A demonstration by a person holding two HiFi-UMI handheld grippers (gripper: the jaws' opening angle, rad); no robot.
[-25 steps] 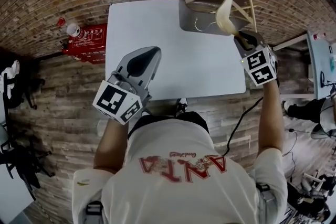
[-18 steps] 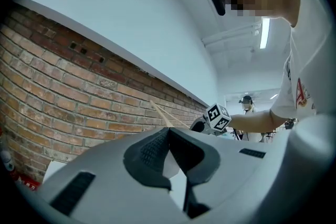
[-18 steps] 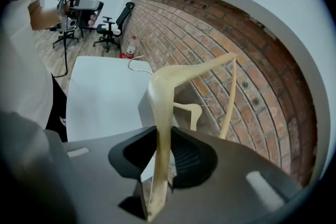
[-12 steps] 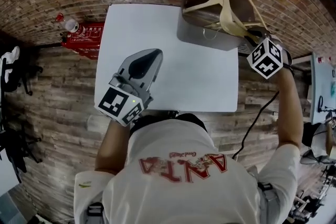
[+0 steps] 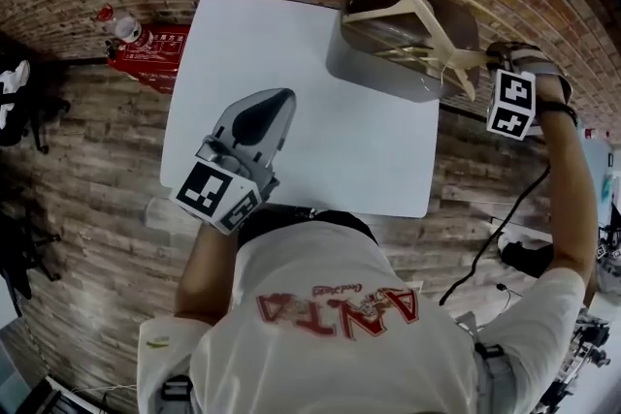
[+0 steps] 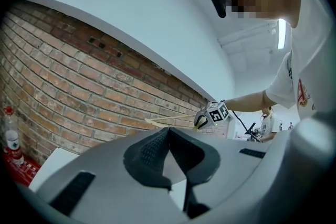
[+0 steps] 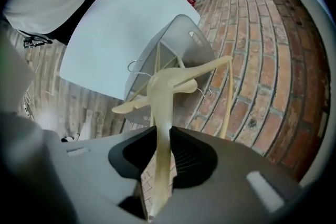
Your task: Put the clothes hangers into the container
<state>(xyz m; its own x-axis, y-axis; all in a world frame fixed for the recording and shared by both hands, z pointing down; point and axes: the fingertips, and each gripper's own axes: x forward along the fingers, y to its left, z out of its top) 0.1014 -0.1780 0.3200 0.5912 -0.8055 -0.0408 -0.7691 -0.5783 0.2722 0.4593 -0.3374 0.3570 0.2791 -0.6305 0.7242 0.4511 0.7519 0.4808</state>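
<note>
A grey container [image 5: 374, 73] stands at the far right corner of the white table [image 5: 291, 44]; wooden hangers [image 5: 383, 12] lie in it. My right gripper [image 5: 477, 63] is beyond the table's right edge, next to the container, shut on one arm of a pale wooden hanger [image 5: 427, 10]. That hanger lies tilted across the container's top. In the right gripper view the hanger [image 7: 163, 92] runs out of the gripper [image 7: 163, 136] over the container [image 7: 194, 34]. My left gripper [image 5: 264, 111] hovers over the table's near left part, shut and empty [image 6: 168, 134].
A red box [image 5: 150, 58] and a bottle [image 5: 112, 19] sit on the brick floor left of the table. Black chair bases [image 5: 19, 238] stand at the far left. Brick surface surrounds the table on the far and right sides.
My right gripper has swung to the right and rolled, bringing the hanger from upright down to lie low across the container. The left gripper has shifted only slightly.
</note>
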